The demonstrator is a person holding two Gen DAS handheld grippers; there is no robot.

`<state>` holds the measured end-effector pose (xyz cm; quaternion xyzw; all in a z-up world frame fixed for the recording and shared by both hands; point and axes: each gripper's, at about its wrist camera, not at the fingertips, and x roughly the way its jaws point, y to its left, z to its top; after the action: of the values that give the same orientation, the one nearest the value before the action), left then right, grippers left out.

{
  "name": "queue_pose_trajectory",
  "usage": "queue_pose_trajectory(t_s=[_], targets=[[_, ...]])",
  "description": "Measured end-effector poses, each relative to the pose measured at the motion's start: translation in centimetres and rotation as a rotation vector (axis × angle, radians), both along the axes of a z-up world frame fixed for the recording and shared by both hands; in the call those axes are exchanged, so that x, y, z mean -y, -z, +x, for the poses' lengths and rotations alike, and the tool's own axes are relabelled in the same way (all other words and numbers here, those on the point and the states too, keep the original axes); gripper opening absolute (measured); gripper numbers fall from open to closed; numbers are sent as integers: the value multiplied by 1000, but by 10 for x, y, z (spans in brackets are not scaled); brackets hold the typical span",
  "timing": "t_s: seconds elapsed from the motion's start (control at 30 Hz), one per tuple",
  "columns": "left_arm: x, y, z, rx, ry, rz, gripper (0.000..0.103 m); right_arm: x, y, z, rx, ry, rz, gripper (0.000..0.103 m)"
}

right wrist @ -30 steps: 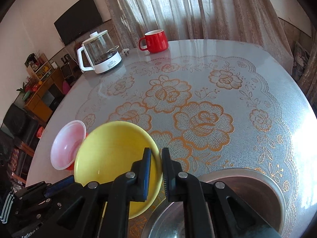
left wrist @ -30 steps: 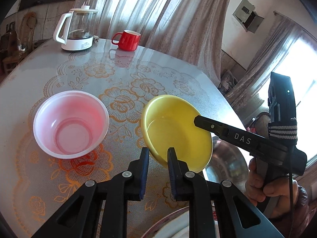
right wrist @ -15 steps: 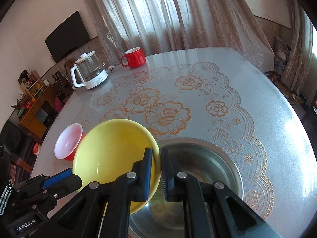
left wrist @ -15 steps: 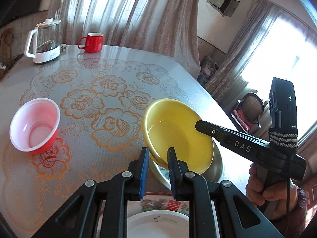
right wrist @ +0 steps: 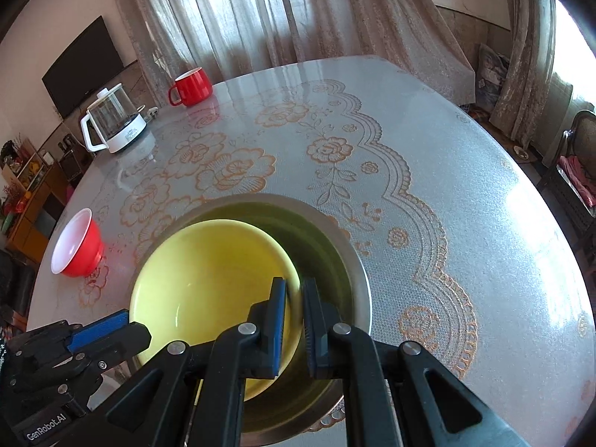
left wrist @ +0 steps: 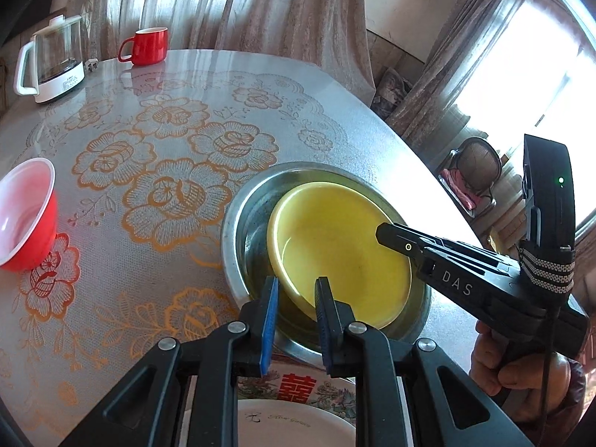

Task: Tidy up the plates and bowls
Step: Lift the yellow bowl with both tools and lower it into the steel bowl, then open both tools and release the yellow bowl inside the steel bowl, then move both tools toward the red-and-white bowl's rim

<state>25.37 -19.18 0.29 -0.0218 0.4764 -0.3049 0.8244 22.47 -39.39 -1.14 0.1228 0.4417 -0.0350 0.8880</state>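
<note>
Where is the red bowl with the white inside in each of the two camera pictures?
Left wrist view: the red bowl sits at the far left edge, left of the steel basin.
Right wrist view: the red bowl sits at mid-left, left of the same basin.
Shared landmark: the red mug at the table's far side.

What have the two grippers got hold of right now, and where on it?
Both clamp the yellow bowl by its rim: the left gripper on the near edge, the right gripper on the opposite side, over the steel basin.
</note>
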Motion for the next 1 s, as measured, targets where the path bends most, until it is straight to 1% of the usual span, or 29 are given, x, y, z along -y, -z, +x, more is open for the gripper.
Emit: queue_pose_trajectory(t_s=[0.1, 0.17, 0.2, 0.4, 0.47, 0.53, 0.63, 0.83, 0.93, 1.0], targets=[[2, 2, 0, 3, -4, 6, 22, -1, 3, 1, -3, 1, -25, 8], [2, 2, 0, 5, -5, 7, 22, 0, 5, 1, -7, 7, -40, 12], [1, 2, -1, 8, -6, 8, 22, 1, 6, 1, -6, 12, -46, 11], [-6, -4, -4, 22, -10, -3, 26, 0, 8, 0, -7, 11, -41, 11], [-11, -6, -5, 26, -21, -6, 29, 0, 9, 0, -9, 14, -39, 12], [-17, -9, -7, 30, -30, -13, 30, -1, 8, -1, -7, 16, -35, 13], [-29, -12, -10, 27, -51, -22, 34, -4, 2, -3, 7, 14, -41, 17], [-60, -19, -13, 33, -119, -27, 34, -14, -13, -9, 37, -1, -45, 18], [-80, -23, -15, 45, -160, -28, 37, -23, -23, -12, 56, -22, -36, 23], [-95, -24, -17, 47, -193, -27, 37, -32, -29, -13, 65, -48, -29, 23]])
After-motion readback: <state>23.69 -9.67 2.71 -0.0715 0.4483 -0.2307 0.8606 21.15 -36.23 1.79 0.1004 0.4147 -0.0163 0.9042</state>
